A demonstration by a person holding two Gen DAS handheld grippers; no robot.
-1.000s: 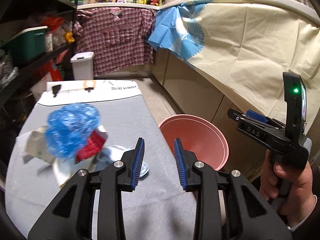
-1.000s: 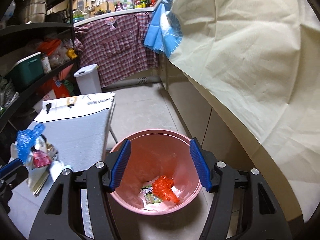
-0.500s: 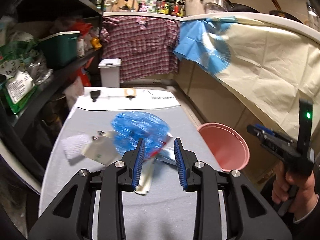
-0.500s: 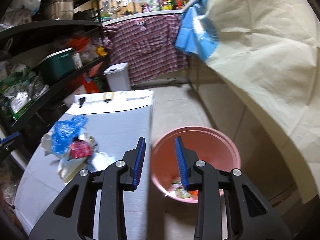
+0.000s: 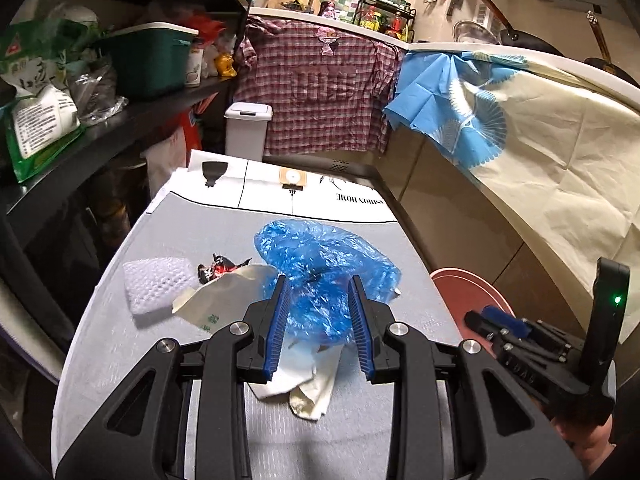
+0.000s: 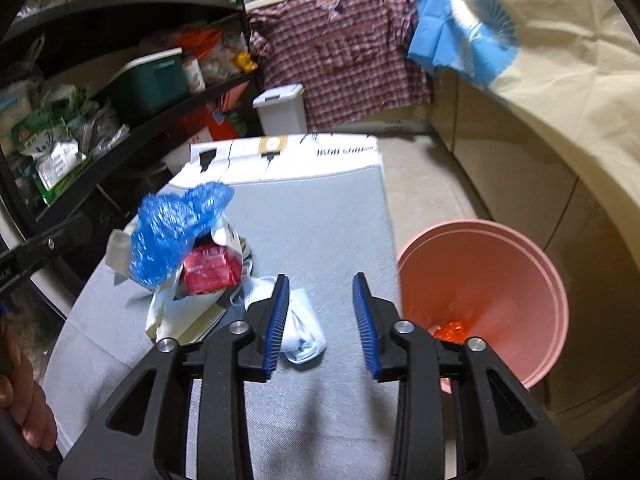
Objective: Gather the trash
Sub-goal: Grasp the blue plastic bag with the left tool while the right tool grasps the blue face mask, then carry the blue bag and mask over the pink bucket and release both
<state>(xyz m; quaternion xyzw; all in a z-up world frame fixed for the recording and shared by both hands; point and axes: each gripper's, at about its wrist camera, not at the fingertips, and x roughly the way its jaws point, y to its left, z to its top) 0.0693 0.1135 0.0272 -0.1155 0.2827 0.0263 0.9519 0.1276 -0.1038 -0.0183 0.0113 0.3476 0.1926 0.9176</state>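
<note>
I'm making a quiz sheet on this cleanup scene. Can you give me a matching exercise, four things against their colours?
Things:
1. crumpled plastic bag
2. bucket
3. storage bin on the shelf
4. foam netting piece

Colours:
A. white
B. pink
C. blue
D. dark green

Pairs: 1-C, 2-B, 3-D, 4-A

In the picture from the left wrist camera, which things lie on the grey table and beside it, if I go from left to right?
White foam piece → red and black wrapper → cream paper bag → blue plastic bag, in front of the open left gripper → pink bucket on the floor → right gripper.
</note>
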